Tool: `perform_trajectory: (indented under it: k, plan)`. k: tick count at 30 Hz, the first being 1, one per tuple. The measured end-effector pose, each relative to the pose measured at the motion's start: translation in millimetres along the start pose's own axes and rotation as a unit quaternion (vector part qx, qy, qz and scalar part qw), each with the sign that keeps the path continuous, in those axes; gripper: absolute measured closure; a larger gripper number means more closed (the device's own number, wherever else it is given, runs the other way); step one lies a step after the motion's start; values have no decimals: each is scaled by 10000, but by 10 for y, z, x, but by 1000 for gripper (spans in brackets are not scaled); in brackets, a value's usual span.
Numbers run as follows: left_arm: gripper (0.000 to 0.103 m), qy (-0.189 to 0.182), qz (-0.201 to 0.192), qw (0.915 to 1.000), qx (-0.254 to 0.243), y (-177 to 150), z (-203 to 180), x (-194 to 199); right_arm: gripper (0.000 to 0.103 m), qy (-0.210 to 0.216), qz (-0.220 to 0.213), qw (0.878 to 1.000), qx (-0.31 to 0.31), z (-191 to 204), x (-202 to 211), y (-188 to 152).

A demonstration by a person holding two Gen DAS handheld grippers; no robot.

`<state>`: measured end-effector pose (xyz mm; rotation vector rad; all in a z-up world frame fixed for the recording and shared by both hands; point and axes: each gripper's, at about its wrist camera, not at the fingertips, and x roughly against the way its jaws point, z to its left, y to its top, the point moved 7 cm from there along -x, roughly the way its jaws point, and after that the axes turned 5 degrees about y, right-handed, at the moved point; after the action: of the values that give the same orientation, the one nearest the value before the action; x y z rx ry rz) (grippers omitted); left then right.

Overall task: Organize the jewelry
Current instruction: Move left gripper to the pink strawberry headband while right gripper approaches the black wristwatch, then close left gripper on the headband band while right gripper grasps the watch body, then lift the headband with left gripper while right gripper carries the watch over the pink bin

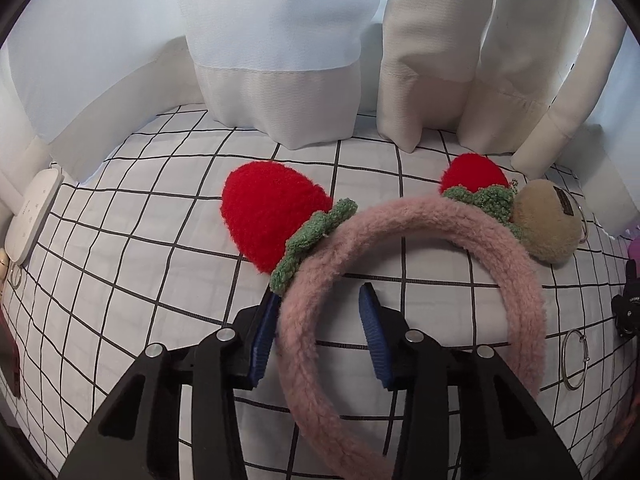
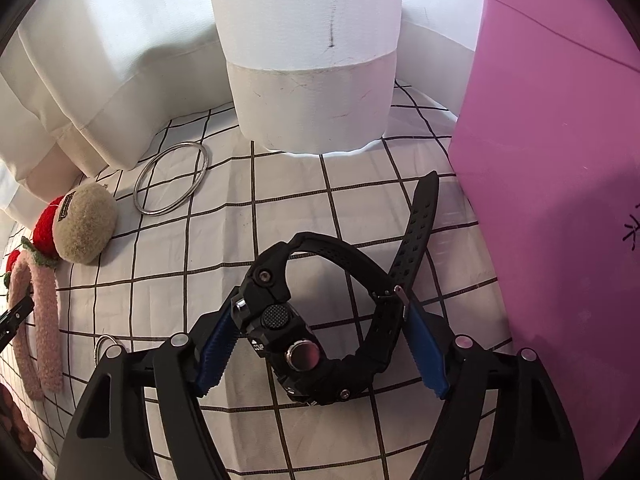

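Observation:
A pink fuzzy headband [image 1: 404, 248] with two red strawberries and green leaves lies on the checked cloth. My left gripper [image 1: 320, 300] is open, its blue-padded jaws either side of the headband's left arm. The headband also shows at the left of the right wrist view [image 2: 40, 312]. A black watch [image 2: 320, 320] lies on its side between the open jaws of my right gripper [image 2: 322, 312]; its strap [image 2: 420, 232] points away. A tan plush ball [image 1: 548, 224] rests against the headband's far right.
A silver bangle [image 2: 172, 178] lies near the curtain, another ring [image 1: 574, 360] at the right of the left wrist view. A pink box [image 2: 560, 200] stands right of the watch. White curtains [image 1: 280, 60] hang at the back. A white remote [image 1: 36, 216] lies left.

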<state>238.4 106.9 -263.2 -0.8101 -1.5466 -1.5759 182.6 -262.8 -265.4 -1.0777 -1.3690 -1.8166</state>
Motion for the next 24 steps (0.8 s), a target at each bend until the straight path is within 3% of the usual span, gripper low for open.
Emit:
perform_trajectory:
  k: [1,2,15,24]
  plan:
    - [88,-42,0,10000,15,-1,15,17,30,14,-6,10000,3,15,12,-24]
    - [90,-116,10,9999,49,-3,43,28,30,36,-6,10000,11,30,26,-46]
    - [93,-238,-223,9993,202,-59,312,310,30,274,16,9995,122,177,219,-252]
    - [93,-284,-551,9980,146,-21,398,631,30,517,-96,9984,231,325,412,-207]
